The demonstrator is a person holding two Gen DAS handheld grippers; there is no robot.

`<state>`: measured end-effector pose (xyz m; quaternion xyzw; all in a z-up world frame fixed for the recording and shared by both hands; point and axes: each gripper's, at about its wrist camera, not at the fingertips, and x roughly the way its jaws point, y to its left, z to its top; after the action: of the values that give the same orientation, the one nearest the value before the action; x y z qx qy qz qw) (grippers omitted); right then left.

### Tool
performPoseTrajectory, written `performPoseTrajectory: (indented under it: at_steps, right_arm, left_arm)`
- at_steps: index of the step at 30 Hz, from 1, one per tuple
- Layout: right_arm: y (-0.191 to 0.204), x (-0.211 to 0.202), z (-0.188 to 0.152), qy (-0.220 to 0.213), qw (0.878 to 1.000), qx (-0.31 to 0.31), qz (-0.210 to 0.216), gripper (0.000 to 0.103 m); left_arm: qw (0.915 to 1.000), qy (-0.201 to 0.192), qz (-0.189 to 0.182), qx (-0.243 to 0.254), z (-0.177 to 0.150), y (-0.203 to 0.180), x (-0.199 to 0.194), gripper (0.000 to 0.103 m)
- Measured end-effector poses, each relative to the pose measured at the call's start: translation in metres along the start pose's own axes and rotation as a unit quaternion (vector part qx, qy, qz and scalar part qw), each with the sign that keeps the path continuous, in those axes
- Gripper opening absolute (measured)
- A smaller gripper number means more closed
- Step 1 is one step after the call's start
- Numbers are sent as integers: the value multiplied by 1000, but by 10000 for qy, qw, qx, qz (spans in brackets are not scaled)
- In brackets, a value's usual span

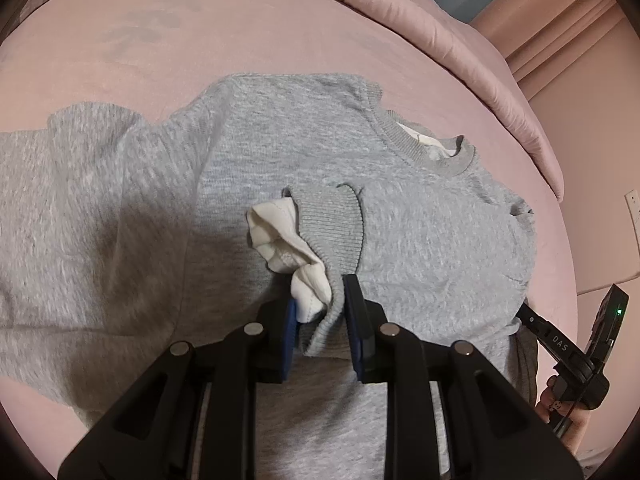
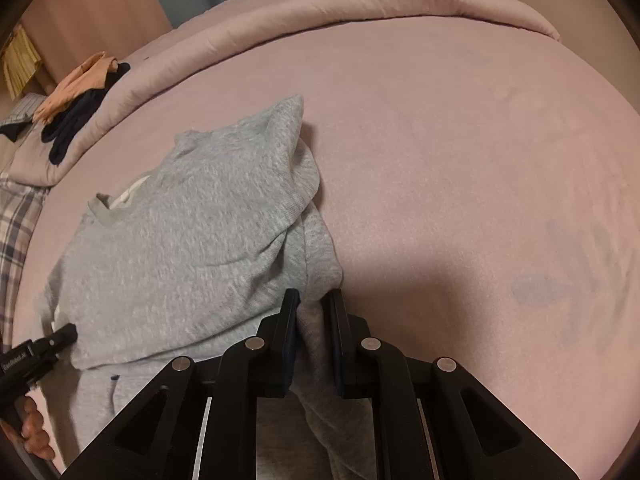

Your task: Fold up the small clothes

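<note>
A grey sweatshirt (image 1: pixel 280 152) lies flat on a pink bed sheet (image 1: pixel 200 40), collar (image 1: pixel 424 148) to the right. One sleeve is folded across the chest. Its ribbed cuff (image 1: pixel 332 220) shows a white lining (image 1: pixel 276 236). My left gripper (image 1: pixel 320 294) is shut on that cuff, blue pads pressing both sides. In the right wrist view my right gripper (image 2: pixel 313 298) is shut on a bunched fold at the near right edge of the sweatshirt (image 2: pixel 180 240). The left gripper (image 2: pixel 66 332) shows at that view's left edge. The right gripper (image 1: pixel 526 314) meets the garment's edge in the left wrist view.
A rolled pink duvet (image 2: pixel 320 12) runs along the far side of the bed. Dark and orange clothes (image 2: pixel 76 104) are piled at its left end, beside a plaid cloth (image 2: pixel 16 216). Bare sheet (image 2: pixel 480 160) stretches to the right. A hand (image 2: pixel 32 428) holds the left tool.
</note>
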<state>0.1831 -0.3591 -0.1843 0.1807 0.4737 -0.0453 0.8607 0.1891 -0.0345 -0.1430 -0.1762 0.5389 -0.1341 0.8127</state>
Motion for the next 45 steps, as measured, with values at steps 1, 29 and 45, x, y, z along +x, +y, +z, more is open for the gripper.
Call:
performPoseTrajectory:
  at_steps: [1, 29, 45]
  right_arm:
    - [0, 1, 0, 1, 10000, -2, 4, 10]
    - [6, -9, -11, -170, 9990, -225, -353, 10]
    - [11, -7, -9, -139, 9984, -184, -509, 11]
  left_arm:
    - [10000, 10, -12, -19, 0, 0, 0, 25]
    - [9996, -268, -122, -46, -7, 3, 1, 26]
    - [9994, -332, -140, -17, -9, 3, 0, 26]
